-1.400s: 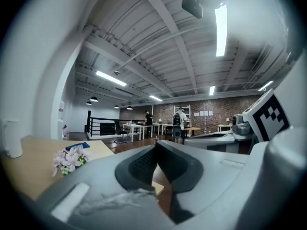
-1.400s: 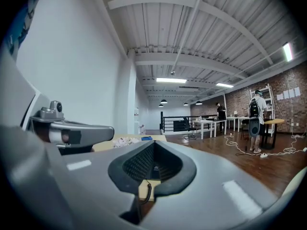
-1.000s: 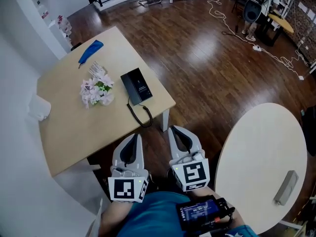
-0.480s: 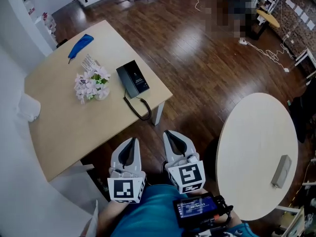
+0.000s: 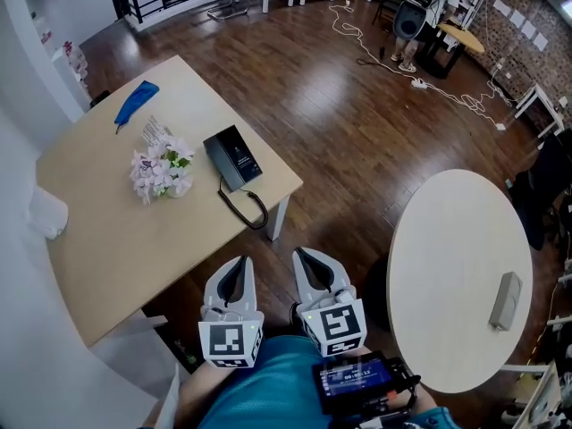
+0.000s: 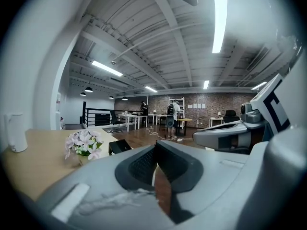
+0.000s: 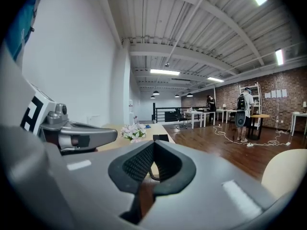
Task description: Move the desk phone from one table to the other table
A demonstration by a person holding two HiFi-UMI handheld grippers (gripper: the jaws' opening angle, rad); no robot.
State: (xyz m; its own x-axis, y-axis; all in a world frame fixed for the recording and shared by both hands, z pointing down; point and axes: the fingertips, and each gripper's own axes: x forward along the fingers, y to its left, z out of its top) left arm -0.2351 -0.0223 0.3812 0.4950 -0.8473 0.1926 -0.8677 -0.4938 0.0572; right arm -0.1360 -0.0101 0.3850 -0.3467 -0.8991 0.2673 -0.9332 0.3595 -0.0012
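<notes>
The black desk phone lies near the right edge of the square wooden table, its coiled cord hanging over that edge. It also shows small in the left gripper view as the phone and in the right gripper view as the phone. My left gripper and right gripper are held side by side close to my body, over the floor in front of that table, well short of the phone. Both are shut with nothing between the jaws.
A bunch of pale flowers, a blue object and a white cup sit on the wooden table. A round white table with a grey bar stands to the right. A person and cables are far back.
The view has drifted: the wooden table and phone sit a little further left and up, and more of the round table shows. Both grippers stay shut, close to my body.
</notes>
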